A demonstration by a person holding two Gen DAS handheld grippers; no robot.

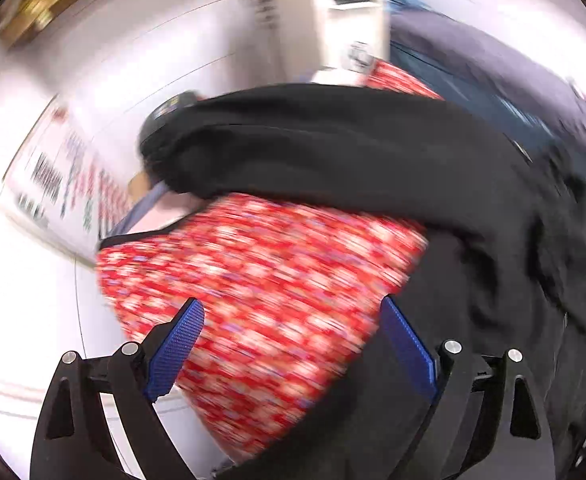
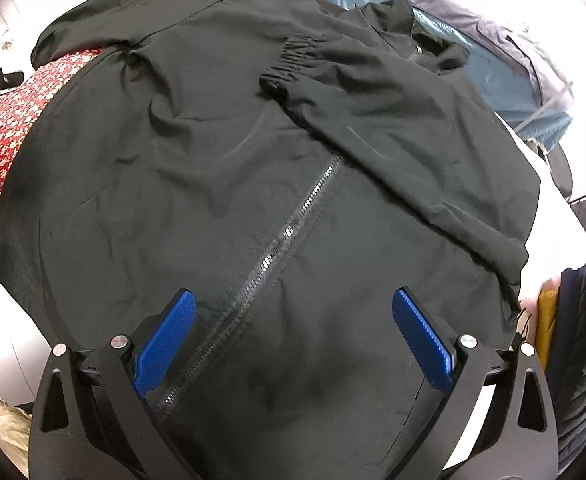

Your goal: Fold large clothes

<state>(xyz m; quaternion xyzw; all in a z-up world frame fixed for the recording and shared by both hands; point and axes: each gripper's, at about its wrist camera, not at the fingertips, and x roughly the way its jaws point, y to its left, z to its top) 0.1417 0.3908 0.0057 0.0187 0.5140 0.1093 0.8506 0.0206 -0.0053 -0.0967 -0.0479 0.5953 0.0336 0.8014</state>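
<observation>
Both tongs hang released, gripping nothing. My right tongs [image 2: 293, 336] hover over the black zip jacket [image 2: 221, 168]. My left tongs [image 1: 293, 344] hover above red floral cloth [image 1: 261, 280].

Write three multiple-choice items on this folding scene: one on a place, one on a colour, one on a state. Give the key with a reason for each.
1. Where does the elastic cuff of the folded-in sleeve lie?
A. On the chest of the black zip-front jacket
B. Hanging off the table edge
C. Between the blue pads

2. What colour is the patterned cloth partly under the jacket?
A. Green with stripes
B. Red with small pale print
C. Plain yellow

3. How does the right claw stand?
A. Shut on the zipper
B. Shut on a sleeve
C. Open, with nothing gripped

Key: 1 A, the cuff rests on the jacket front, above the zipper. 2 B, red fabric with pale print shows in both views. 3 C, the blue pads stand wide apart over the jacket and pinch no fabric.
</observation>
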